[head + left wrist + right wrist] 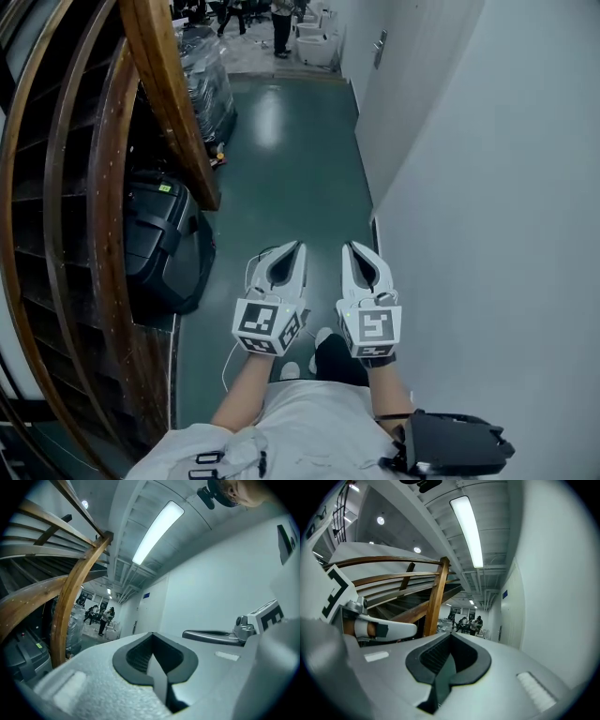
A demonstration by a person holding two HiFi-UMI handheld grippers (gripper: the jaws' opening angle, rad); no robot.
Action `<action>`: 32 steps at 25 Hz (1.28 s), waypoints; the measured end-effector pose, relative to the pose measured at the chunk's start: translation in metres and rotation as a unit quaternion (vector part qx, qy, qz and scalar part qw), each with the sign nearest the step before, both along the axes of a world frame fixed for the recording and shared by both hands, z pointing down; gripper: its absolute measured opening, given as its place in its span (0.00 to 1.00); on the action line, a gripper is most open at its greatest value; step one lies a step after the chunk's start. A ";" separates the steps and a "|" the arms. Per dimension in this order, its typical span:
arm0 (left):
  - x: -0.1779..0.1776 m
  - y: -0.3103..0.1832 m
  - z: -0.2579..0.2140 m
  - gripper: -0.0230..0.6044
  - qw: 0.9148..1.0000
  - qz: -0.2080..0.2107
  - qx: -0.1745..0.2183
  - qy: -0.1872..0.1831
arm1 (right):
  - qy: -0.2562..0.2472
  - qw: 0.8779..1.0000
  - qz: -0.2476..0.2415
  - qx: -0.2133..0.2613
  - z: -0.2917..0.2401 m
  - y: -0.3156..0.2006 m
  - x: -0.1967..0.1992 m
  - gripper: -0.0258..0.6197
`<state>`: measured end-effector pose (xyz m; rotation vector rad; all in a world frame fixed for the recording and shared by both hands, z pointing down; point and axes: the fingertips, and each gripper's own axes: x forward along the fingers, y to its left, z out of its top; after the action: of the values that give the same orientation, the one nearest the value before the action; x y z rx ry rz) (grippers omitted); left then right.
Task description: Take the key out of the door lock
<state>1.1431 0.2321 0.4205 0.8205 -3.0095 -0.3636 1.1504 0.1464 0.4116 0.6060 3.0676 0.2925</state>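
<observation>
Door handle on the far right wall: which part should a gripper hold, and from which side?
Probably the part of the door handle that juts out from the right wall, approached from the corridor side, since its plate lies flat on the wall. Its exact shape is too small to tell. The right gripper, nearer that wall, is shut and must open first.

We can read no words, numbers or brand names anywhere. The marker cube (269,325) on the left gripper (298,247) and the one on the right gripper (350,247) carry only black-and-white square patterns, not letters. A small blue sign (146,595) sits high on the white wall (201,597) far down the corridor, too small for us to read. A little yellow-green label (165,187) on the black case (164,244) is just as illegible.
</observation>
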 end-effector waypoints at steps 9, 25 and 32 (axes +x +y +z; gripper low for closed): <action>-0.116 -0.025 0.003 0.04 0.999 -0.027 -0.024 -0.006 | -0.006 0.999 -0.040 -0.030 0.001 -0.012 -0.121 0.05; -0.300 -0.111 -0.019 0.04 0.997 -0.045 -0.059 -0.016 | 0.014 0.993 -0.077 -0.086 -0.009 -0.091 -0.311 0.05; -0.393 -0.088 0.000 0.04 0.997 -0.064 -0.040 -0.007 | 0.030 0.993 -0.097 -0.061 0.008 -0.063 -0.391 0.05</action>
<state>0.7498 0.1439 0.4208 0.6283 -3.0753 -0.2373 0.7591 0.0834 0.4191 0.9140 3.0202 0.0870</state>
